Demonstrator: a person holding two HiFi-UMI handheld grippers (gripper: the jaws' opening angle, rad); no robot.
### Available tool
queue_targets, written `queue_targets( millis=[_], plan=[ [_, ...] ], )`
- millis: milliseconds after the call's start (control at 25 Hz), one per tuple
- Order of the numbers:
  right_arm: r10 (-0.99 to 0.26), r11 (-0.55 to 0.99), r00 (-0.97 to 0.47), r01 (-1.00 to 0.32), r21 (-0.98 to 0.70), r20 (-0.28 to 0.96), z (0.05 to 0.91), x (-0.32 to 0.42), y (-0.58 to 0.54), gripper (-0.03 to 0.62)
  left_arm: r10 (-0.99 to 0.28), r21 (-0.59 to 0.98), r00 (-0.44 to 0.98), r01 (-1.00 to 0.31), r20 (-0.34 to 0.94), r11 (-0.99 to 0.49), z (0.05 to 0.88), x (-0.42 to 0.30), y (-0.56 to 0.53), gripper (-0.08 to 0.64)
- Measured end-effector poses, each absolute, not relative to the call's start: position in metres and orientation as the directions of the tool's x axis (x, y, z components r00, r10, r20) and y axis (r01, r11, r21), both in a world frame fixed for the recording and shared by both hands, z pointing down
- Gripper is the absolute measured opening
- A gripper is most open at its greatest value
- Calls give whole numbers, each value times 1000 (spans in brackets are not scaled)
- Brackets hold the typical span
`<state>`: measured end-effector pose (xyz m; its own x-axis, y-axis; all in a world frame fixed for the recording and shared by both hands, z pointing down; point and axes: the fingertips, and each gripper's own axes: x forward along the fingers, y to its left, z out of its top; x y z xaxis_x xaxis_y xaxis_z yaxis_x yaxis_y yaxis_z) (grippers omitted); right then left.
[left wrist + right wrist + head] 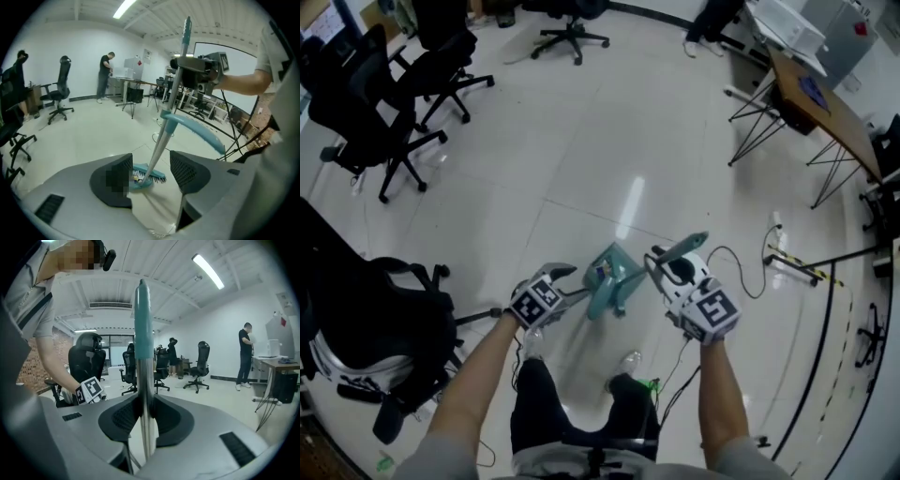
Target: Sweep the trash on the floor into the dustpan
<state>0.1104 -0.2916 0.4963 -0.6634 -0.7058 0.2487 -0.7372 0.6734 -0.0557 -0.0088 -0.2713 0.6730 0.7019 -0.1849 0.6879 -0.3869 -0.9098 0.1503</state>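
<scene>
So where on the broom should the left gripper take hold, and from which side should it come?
Take the broom on its bare metal shaft, below where the right gripper clamps it. The shaft is thin, round and leaning, so the left gripper should probably come straight ahead with its open jaws on either side of it; in its view the shaft lines up between them.

Two grippers in shot: left gripper (572,281), right gripper (659,261). One broom (161,136), one dustpan (611,279). Chairs next, and the head view gives four: one (361,112), two (441,47), three (572,23), four (366,328). One wooden worktop (834,127) at the right, and one person (104,75) standing beside it.
</scene>
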Motion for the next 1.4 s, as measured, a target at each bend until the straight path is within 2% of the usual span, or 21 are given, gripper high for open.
queue_targets(
  millis=[200, 520, 840, 1120, 1400],
  plan=[
    [-694, 676, -658, -735, -50, 291, 522, 74, -297, 81, -22, 166, 754, -173, 657, -971, 693, 12, -262, 253],
    [-682, 682, -670, -727, -75, 293, 532, 49, -292, 81, 101, 114, 812, 43, 576, -993, 683, 64, -256, 253],
    [-709, 653, -651, -751, -97, 270, 533, 54, -301, 81, 161, 113, 824, 118, 543, -987, 677, 88, -256, 255],
    [-648, 727, -719, -683, -79, 251, 517, 39, -295, 81, 186, 130, 827, 138, 530, -982, 674, 95, -254, 262],
    [-645, 724, -724, -681, -107, 244, 519, 43, -298, 81, 208, 144, 832, 155, 514, -977, 673, 99, -253, 252]
  ],
)
